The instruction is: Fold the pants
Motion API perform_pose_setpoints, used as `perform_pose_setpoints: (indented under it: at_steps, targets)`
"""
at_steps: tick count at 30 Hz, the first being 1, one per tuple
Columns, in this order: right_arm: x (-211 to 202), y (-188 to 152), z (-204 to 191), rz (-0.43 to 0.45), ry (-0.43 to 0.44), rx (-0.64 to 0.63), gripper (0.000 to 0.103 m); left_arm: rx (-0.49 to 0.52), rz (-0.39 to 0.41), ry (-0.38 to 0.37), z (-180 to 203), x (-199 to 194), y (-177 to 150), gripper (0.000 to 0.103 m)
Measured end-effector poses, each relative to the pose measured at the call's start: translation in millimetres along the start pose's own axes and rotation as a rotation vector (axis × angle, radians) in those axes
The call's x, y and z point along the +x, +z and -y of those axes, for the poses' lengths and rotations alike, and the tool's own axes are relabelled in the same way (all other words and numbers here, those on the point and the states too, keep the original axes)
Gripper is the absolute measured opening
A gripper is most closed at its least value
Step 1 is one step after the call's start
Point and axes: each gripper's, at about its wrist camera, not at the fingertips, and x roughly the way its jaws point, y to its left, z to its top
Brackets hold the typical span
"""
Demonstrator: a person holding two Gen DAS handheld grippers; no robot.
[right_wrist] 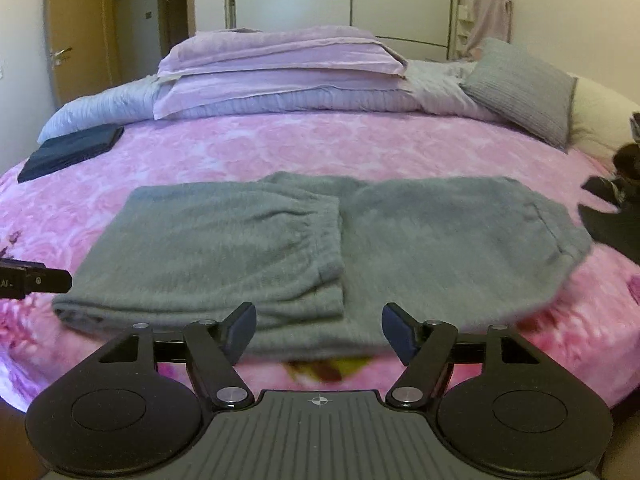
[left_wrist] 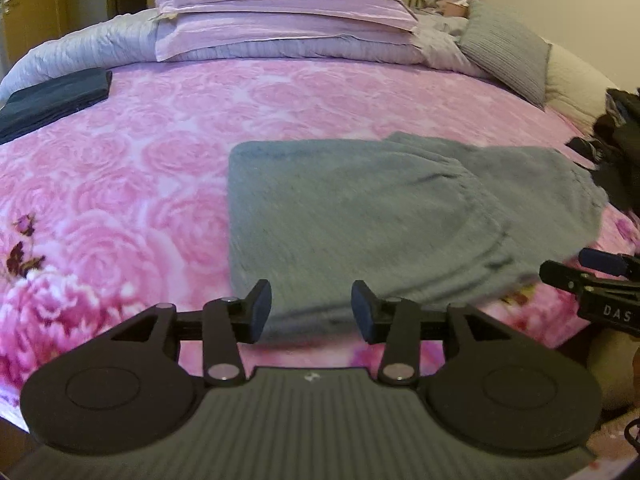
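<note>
Grey fleece pants (right_wrist: 320, 248) lie partly folded on the pink rose bedspread (right_wrist: 240, 148), their left part doubled over the rest, with the elastic waistband showing near the middle. In the left wrist view the pants (left_wrist: 360, 216) fill the centre right. My left gripper (left_wrist: 312, 312) is open just in front of the pants' near left edge, nothing between its fingers. My right gripper (right_wrist: 320, 330) is open at the near middle edge of the pants, holding nothing. The right gripper also shows at the right edge of the left wrist view, a fingertip (left_wrist: 600, 261) close to the pants' near right corner.
A folded dark navy garment (right_wrist: 72, 150) lies at the far left of the bed. Stacked lilac pillows (right_wrist: 280, 68) and a grey cushion (right_wrist: 524, 90) sit at the head. Dark clothes (left_wrist: 618, 144) are piled at the right edge. A wooden door (right_wrist: 76, 36) stands behind.
</note>
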Motion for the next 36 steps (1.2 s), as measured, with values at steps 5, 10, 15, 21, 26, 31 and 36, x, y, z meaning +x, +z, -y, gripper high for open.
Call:
perform_pose_setpoints:
  at_steps: [5, 10, 15, 21, 26, 31, 36]
  targets:
    - [-38.1, -5.4, -0.3, 0.028, -0.006, 0.015, 0.067, 0.031, 0.007, -0.016, 16.1, -28.7, -10.7, 0.049]
    - [-67.2, -6.3, -5.4, 0.067, -0.003, 0.018, 0.067, 0.057, 0.034, -0.031, 26.1, -52.0, -19.5, 0.052]
    - [-82.7, -9.5, -6.1, 0.083, -0.006, 0.041, 0.067, 0.053, 0.053, -0.015, 29.7, -63.9, -24.8, 0.052]
    - [-88.4, -11.1, -6.0, 0.094, 0.001, 0.056, 0.067, 0.063, 0.058, -0.004, 32.8, -69.5, -27.7, 0.055]
    - [-76.1, -9.9, -5.6, 0.072, 0.012, 0.067, 0.067, 0.054, 0.04, 0.014, 28.1, -62.2, -26.4, 0.055]
    - [-56.8, -8.9, -4.9, 0.037, 0.022, 0.08, 0.067, 0.035, 0.006, 0.025, 19.4, -46.1, -24.4, 0.055]
    - [-36.6, -11.0, 1.3, -0.007, 0.022, 0.105, 0.067, 0.028, -0.03, 0.034, 15.2, -25.3, -20.4, 0.055]
